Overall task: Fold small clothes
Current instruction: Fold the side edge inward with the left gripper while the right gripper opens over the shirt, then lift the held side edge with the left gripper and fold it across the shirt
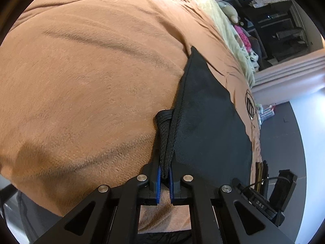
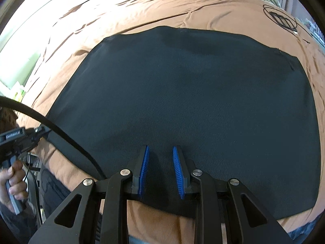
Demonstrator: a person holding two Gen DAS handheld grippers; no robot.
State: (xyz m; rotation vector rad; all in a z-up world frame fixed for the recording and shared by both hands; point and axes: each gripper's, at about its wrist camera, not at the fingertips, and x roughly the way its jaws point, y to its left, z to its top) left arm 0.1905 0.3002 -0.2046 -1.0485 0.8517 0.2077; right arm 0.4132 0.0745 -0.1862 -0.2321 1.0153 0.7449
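A black garment lies spread flat on an orange-brown blanket. In the left wrist view the garment shows on the right, and my left gripper is shut on its bunched hem edge, lifting it slightly off the blanket. My right gripper is open and empty, its blue pads hovering just over the garment's near edge. The left gripper body and the hand holding it show at the far left of the right wrist view.
A pale green bedsheet and stuffed toys lie at the far end of the bed. A dark shelf unit stands beyond. Grey floor lies past the bed edge. A black logo marks the blanket.
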